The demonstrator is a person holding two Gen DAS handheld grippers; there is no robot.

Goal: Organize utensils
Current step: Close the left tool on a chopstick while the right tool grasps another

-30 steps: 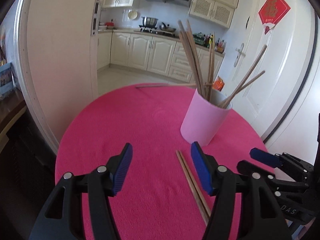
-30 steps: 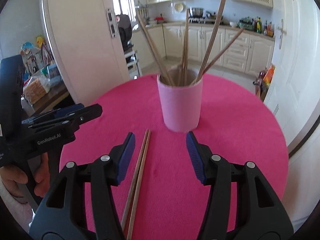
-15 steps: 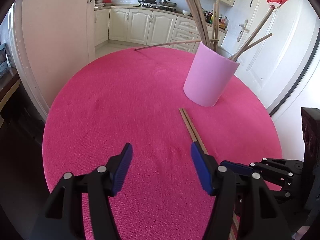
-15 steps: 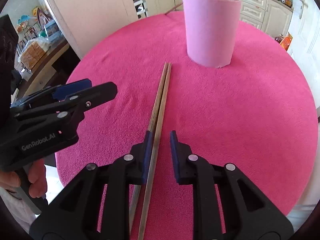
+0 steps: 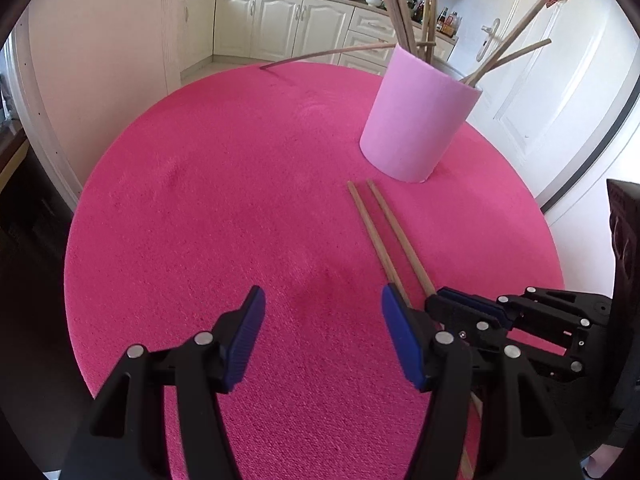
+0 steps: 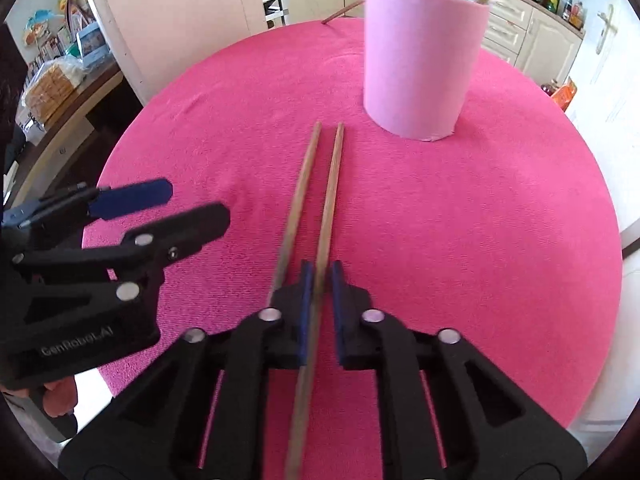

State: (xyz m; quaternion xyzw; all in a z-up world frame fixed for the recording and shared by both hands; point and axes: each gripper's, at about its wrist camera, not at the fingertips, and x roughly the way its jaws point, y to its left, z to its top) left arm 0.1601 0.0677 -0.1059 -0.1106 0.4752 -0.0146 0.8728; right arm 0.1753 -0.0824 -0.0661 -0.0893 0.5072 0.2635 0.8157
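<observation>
Pink tabletop [image 5: 240, 200]; right-wrist view alone shows right claw [image 6: 320, 280] pinching chopstick [image 6: 330, 184].

Chopsticks [image 6: 326, 196]: matt brown wood. Table cover [image 5: 224, 200]: rough pink cloth. Holder [image 6: 420, 64] beyond fingertips: smooth matt pink.

Left half of counter [image 5: 192, 208]: bare pink cloth, wide free room.
Pink cup [image 5: 416, 120]: upright at far right, the one tall obstacle.
Sticks in cup [image 5: 404, 8]: fan out above the rim; one leans low toward the far edge, blocking a pass over the top.
Loose chopsticks [image 6: 316, 184]: flat, side by side, tips near the cup's base, apart from it.
Right gripper [image 6: 319, 280]: closed on one chopstick.
Left gripper [image 5: 322, 320]: jaws wide over bare cloth, just beside the right gripper.
</observation>
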